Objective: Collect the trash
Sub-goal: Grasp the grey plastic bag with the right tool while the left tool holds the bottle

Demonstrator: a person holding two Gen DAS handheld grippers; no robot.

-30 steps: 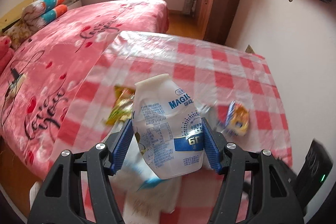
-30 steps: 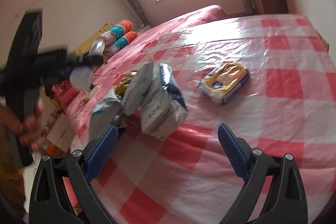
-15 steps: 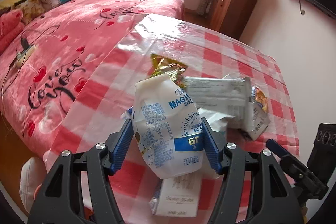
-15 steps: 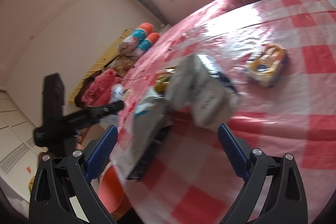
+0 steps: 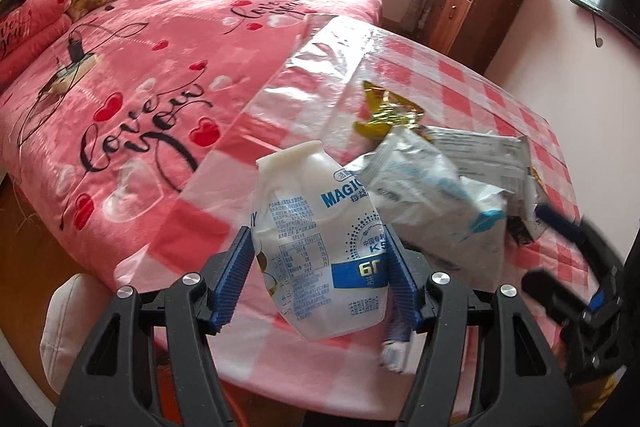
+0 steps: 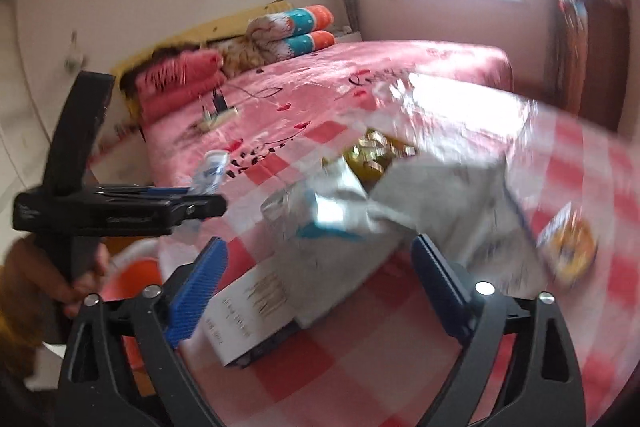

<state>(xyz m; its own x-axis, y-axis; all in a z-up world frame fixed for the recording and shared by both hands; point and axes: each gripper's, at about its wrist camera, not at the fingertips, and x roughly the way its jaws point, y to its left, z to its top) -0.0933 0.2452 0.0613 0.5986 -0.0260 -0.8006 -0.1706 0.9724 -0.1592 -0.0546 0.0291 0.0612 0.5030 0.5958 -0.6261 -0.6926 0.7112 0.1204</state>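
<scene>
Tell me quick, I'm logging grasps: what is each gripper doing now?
Left gripper: shut on the white milk pouch.
Right gripper: open, holding nothing; jaws wide over the wrapper pile.

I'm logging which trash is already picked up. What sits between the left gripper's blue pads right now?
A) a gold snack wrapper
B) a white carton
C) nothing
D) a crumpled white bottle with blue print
D: the left gripper is clamped on the crumpled white bottle, blue pads pressing both sides.

left gripper [image 5: 318,281]: black frame | blue ribbed jaws | silver screws | sleeve [image 6: 12,311]: mustard
</scene>
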